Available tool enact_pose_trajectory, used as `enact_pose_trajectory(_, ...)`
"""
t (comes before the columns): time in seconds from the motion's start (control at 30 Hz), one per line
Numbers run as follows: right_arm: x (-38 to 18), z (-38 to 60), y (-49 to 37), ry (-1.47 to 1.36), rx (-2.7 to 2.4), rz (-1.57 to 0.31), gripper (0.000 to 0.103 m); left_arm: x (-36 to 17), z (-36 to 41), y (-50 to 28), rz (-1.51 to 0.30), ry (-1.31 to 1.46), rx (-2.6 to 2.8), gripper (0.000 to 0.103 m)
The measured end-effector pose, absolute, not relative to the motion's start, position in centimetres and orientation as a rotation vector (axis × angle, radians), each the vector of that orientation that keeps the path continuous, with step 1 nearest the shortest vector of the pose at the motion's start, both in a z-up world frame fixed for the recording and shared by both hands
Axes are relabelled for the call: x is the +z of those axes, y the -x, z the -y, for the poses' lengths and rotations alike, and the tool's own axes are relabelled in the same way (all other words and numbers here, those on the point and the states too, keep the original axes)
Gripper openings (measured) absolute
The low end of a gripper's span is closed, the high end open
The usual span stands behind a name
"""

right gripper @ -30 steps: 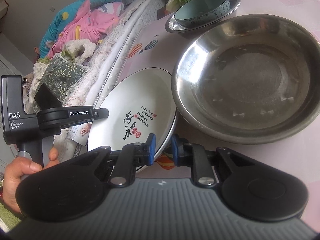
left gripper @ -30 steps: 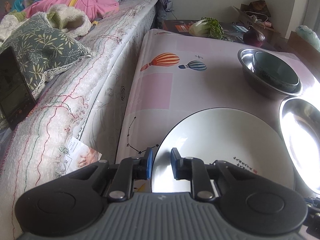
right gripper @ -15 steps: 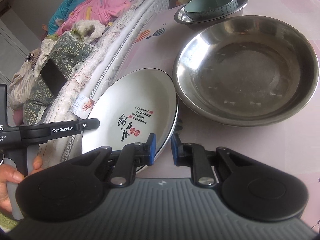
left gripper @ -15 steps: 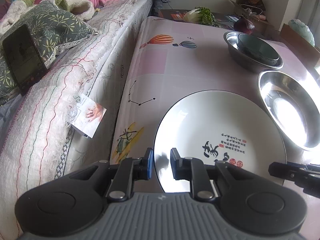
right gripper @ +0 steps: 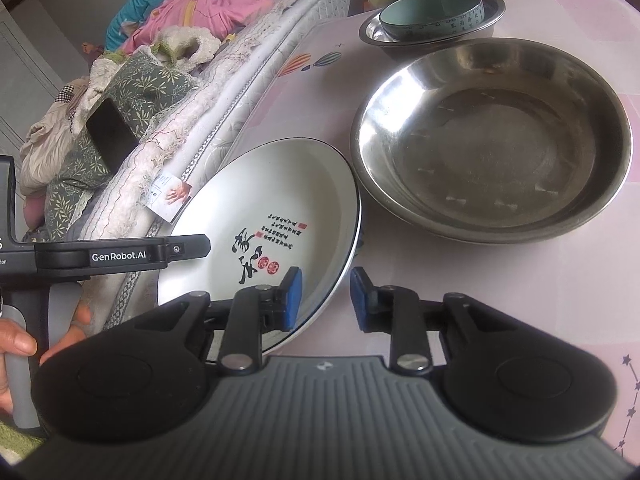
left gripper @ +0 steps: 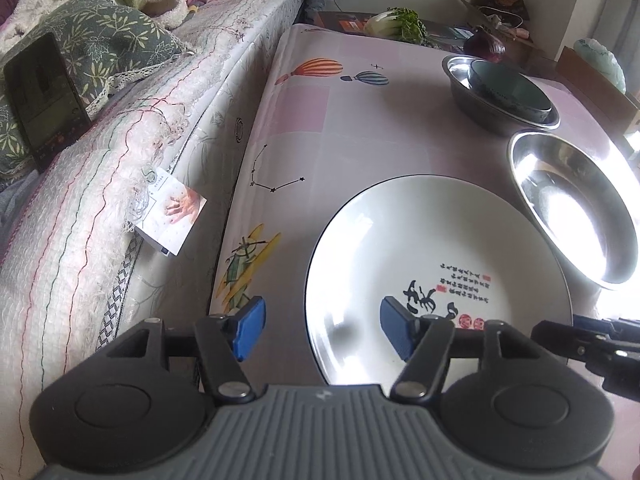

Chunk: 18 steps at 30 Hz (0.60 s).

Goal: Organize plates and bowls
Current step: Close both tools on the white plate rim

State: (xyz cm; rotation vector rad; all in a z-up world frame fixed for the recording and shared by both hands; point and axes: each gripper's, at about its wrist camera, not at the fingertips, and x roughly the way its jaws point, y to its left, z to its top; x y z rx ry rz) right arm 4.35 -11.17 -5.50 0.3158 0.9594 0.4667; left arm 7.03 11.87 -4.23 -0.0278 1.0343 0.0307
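A glossy pink printed tablecloth (left gripper: 360, 128) beside a quilted mattress (left gripper: 120, 152) carries a round white glazed plate (left gripper: 420, 248) at its near edge, touching a wide steel basin (right gripper: 492, 136), with the left gripper (left gripper: 322, 330) and right gripper (right gripper: 326, 298) each spread wide astride the plate's rim.

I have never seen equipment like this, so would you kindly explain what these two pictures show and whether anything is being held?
These are two handheld tongs, one per hand, each carrying a fisheye camera that looks along its blue-padded fingers. One picture comes from the left tongs, the other from the right tongs. On the pink tablecloth lie a white plate with calligraphy, a large steel basin, and a teal bowl sitting inside a smaller steel bowl. Both tongs are open astride the plate's rim; nothing is gripped.
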Motion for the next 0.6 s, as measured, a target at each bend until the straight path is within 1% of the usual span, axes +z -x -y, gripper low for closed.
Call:
enact_pose_trajectory(0.03,-5.5,11.2,-4.3,-0.313,0.462,-0.957,0.041,-4.3,-12.0,-7.1,-1.040,0.027,0.027,0.065)
enact_pose_trajectory(0.07,-5.6,11.3,-4.3,-0.314,0.459,-0.955,0.049,-4.4,-12.1,-7.1,-1.042,0.031,0.025,0.065)
enact_pose_trajectory(0.1,-5.6,11.4,-4.3,-0.316,0.460,-0.952,0.054,-4.4,-12.1,-6.9,-1.039,0.032,0.018,0.065)
enact_pose_trajectory(0.13,-5.5,11.5,-4.3,-0.320,0.465,-0.947,0.055,-4.4,-12.1,-6.8,-1.033,0.023,0.011,0.065)
enact_pose_trajectory(0.17,-5.4,11.5,-4.1,-0.318,0.471,-0.937,0.057,-4.4,-12.1,-6.7,-1.026,0.009,0.009,0.068)
enact_pose_trajectory(0.2,-5.3,11.6,-4.1,-0.314,0.472,-0.929,0.065,-4.3,-11.9,-6.5,-1.012,-0.010,0.014,0.078)
enact_pose_trajectory(0.23,-5.1,11.6,-4.0,-0.307,0.469,-0.918,0.071,-4.2,-11.8,-6.3,-0.994,-0.025,0.019,0.084)
enact_pose_trajectory(0.27,-5.0,11.7,-3.9,-0.302,0.467,-0.907,0.081,-4.1,-11.6,-6.2,-0.970,-0.039,0.022,0.095)
enact_pose_trajectory(0.3,-4.9,11.7,-3.8,-0.300,0.466,-0.894,0.086,-3.9,-11.5,-5.9,-0.941,-0.054,0.022,0.100)
enact_pose_trajectory(0.37,-4.6,11.8,-3.7,-0.298,0.472,-0.878,0.088,-3.7,-11.4,-5.7,-0.908,-0.069,0.021,0.103)
enact_pose_trajectory(0.43,-4.6,11.8,-3.7,-0.292,0.473,-0.878,0.090,-3.7,-11.5,-5.7,-0.907,-0.062,0.010,0.103)
enact_pose_trajectory(0.47,-4.6,11.8,-3.7,-0.291,0.472,-0.879,0.094,-3.8,-11.6,-5.8,-0.912,-0.049,0.003,0.103)
enact_pose_trajectory(0.5,-4.6,11.8,-3.6,-0.292,0.474,-0.876,0.101,-3.9,-11.8,-5.8,-0.916,-0.027,-0.014,0.103)
enact_pose_trajectory(0.6,-4.5,11.9,-3.3,-0.284,0.479,-0.855,0.102,-4.2,-12.5,-5.8,-0.941,0.051,-0.082,0.103)
